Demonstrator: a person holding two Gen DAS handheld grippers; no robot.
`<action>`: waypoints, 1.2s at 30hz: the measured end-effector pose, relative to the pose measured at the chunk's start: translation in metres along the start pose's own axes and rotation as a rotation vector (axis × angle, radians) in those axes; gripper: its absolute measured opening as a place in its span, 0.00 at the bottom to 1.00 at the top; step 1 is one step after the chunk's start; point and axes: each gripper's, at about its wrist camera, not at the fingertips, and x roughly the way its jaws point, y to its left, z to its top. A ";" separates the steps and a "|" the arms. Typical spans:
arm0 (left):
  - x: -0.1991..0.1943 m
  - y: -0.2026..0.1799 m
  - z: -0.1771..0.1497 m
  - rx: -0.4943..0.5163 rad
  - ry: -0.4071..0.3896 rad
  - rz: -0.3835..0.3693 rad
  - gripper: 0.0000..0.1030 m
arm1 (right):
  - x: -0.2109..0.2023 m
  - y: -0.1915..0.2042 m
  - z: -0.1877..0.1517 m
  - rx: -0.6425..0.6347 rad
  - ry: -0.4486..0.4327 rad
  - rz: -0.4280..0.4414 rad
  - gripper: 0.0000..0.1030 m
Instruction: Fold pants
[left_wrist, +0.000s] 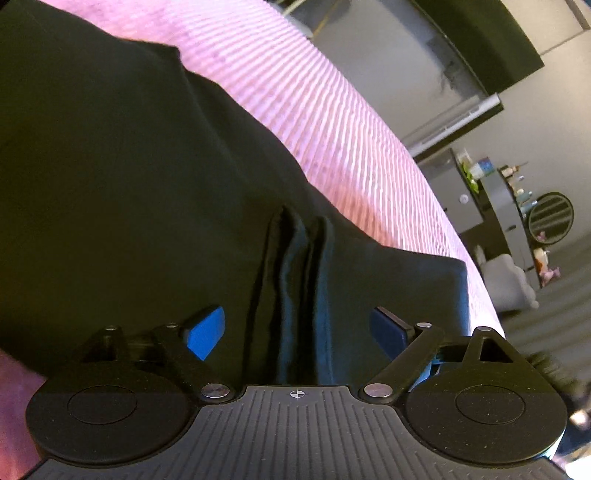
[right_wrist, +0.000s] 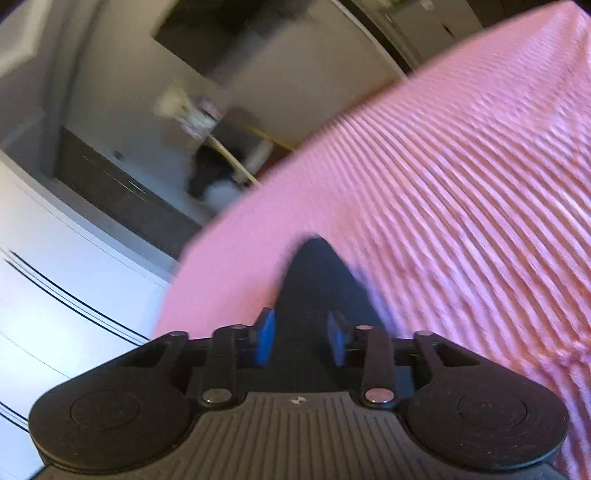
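A pink ribbed bed cover (left_wrist: 351, 122) sits in a grey room. Dark pants (left_wrist: 129, 192) lie bunched on it. Left gripper (left_wrist: 297, 328) jaws released; right gripper (right_wrist: 301, 338) jaws grasp pants.

A bed (left_wrist: 314, 110) covered in a pink ribbed bedspread (right_wrist: 461, 177) is seen; dark pants (left_wrist: 129, 192) are spread directly on it, with a bunched end (right_wrist: 317, 273) lying near one bed edge.

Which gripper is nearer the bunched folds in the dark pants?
Left. The left gripper straddles the bunched folds of the pants; the right gripper holds a narrow tip.
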 end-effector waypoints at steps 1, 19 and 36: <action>0.004 -0.002 0.001 -0.001 0.005 0.000 0.91 | 0.012 -0.005 -0.008 -0.023 0.036 -0.051 0.24; 0.018 -0.054 -0.006 0.226 0.062 0.119 0.15 | -0.032 -0.056 -0.028 0.130 -0.050 0.060 0.30; -0.080 -0.024 0.002 0.368 -0.181 0.434 0.82 | 0.001 0.043 -0.036 -0.223 -0.005 -0.040 0.34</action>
